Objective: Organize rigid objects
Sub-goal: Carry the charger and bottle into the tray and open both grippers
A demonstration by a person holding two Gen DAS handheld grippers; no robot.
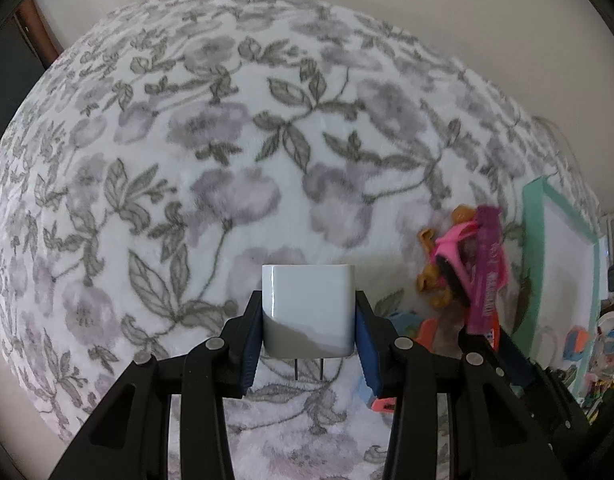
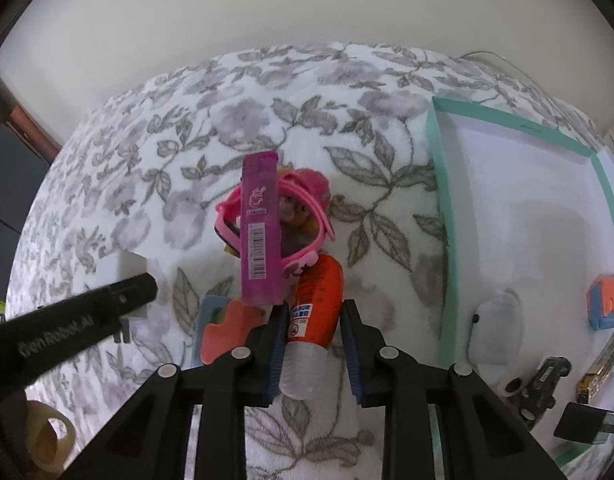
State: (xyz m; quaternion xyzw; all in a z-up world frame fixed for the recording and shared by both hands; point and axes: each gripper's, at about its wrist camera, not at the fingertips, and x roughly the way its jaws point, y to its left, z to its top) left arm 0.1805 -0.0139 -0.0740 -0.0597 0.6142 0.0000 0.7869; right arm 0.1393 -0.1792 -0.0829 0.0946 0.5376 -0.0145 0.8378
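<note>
My left gripper is shut on a white plug adapter, held above the floral blanket with its two prongs pointing back toward me. My right gripper is open, its jaws on either side of an orange glue stick lying on the blanket; touching or not, I cannot tell. A purple box leans on a pink toy figure with goggles just beyond. The left gripper's arm shows in the right wrist view, with the white adapter partly hidden behind it.
A teal-rimmed white tray lies to the right, holding a clear case, a blue-orange block, a black adapter and other small items. A salmon and blue piece lies left of the glue stick. A tape roll sits at lower left.
</note>
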